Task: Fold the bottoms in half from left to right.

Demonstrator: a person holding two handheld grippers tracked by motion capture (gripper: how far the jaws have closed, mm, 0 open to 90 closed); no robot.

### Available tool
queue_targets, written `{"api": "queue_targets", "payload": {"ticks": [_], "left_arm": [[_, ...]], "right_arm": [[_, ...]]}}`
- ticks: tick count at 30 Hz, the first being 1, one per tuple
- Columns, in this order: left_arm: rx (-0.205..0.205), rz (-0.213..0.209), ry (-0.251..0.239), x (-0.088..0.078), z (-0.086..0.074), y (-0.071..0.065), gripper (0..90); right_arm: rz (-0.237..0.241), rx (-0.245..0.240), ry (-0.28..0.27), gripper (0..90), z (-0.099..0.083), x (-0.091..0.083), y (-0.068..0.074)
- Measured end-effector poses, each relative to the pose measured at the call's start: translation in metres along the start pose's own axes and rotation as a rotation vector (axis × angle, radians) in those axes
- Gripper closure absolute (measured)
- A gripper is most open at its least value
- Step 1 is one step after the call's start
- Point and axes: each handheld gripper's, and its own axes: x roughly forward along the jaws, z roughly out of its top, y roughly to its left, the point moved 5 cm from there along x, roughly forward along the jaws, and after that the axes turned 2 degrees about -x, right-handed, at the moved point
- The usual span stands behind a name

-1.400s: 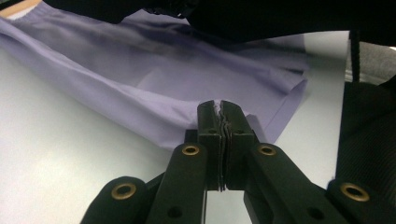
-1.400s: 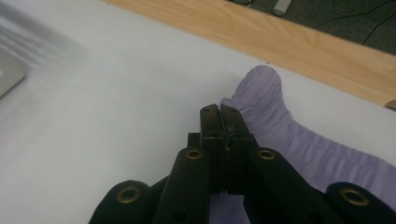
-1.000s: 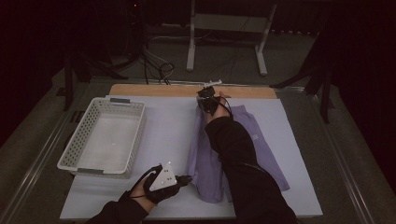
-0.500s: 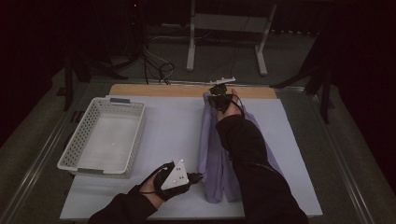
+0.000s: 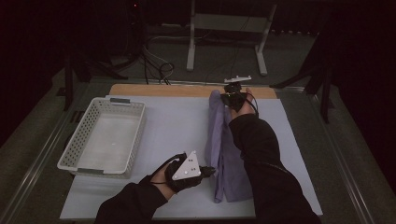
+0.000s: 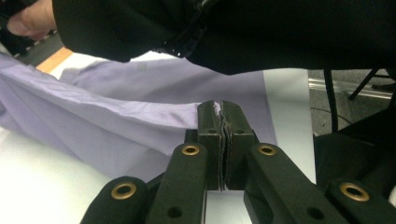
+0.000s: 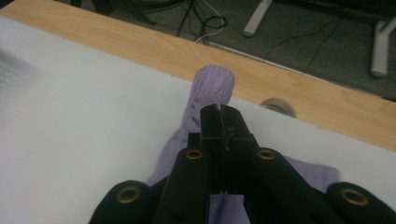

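As fingers [image 6: 208, 140] close — both grip cloth [image 5: 223, 154].

White mesh basket [image 5: 100, 135] on the left of the table, empty, well apart from the work. Pale sheet [image 5: 177, 126] covers most of the tabletop; bare wood strip [image 5: 159, 90] along the far edge, also seen in the right gripper view [image 7: 140, 46], with a round grey fitting [image 7: 278, 106] set in it. Behind the table: white stand legs [image 5: 226, 42] and dark cables [image 5: 154, 65] on the floor.
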Motion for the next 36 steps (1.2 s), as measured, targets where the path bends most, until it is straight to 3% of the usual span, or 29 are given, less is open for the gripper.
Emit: {"api": "queue_targets", "payload": {"ticks": [10, 16, 23, 29, 36], "left_arm": [[0.037, -0.054, -0.052, 0.020, 0.034, 0.000, 88.2], [0.050, -0.095, -0.050, 0.042, 0.041, -0.003, 88.1], [0.016, -0.145, -0.032, 0.067, 0.031, -0.002, 88.1], [-0.011, -0.158, -0.001, 0.087, 0.018, 0.001, 88.0], [-0.017, -0.176, 0.015, 0.105, 0.015, 0.001, 88.0]], "right_arm": [[-0.038, 0.035, -0.013, 89.4, -0.005, -0.017, -0.035], [-0.062, 0.070, -0.001, 89.4, -0.019, -0.018, -0.057], [-0.083, 0.108, 0.029, 89.3, -0.039, -0.013, -0.081], [-0.109, 0.106, 0.070, 89.2, -0.056, -0.001, -0.090], [-0.168, 0.110, 0.114, 89.1, -0.077, 0.011, -0.103]]}}
